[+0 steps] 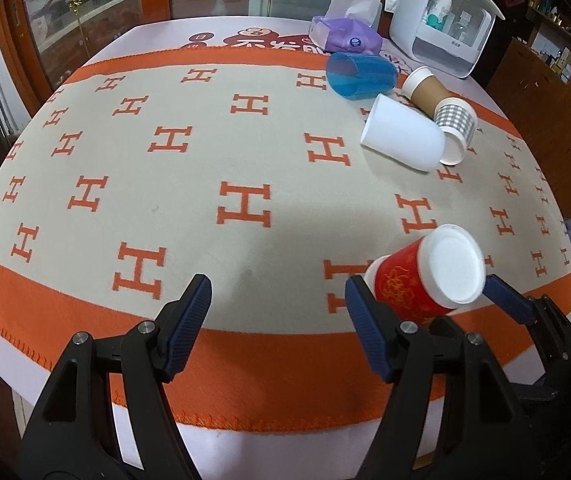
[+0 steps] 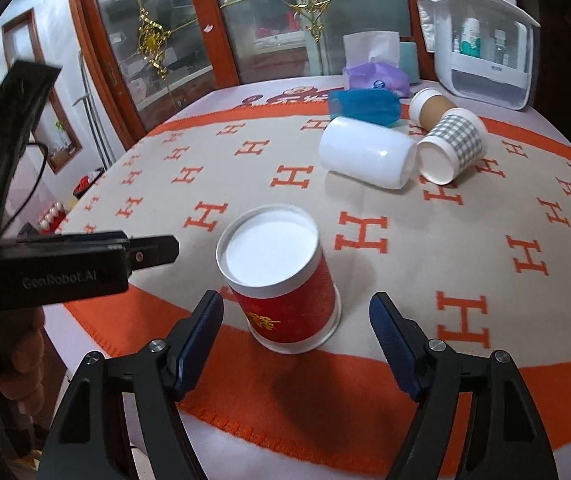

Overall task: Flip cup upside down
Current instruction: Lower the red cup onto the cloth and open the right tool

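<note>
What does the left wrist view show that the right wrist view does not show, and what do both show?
Only the left wrist view: the right gripper seen from outside, fingers either side of the red paper cup. Only the right wrist view: the left gripper's black body and a teal cylinder behind the tissues. Both: the red cup upside down on the orange H-patterned cloth, and the lying white plastic cup, blue cup, brown cup and checked cup.
</note>
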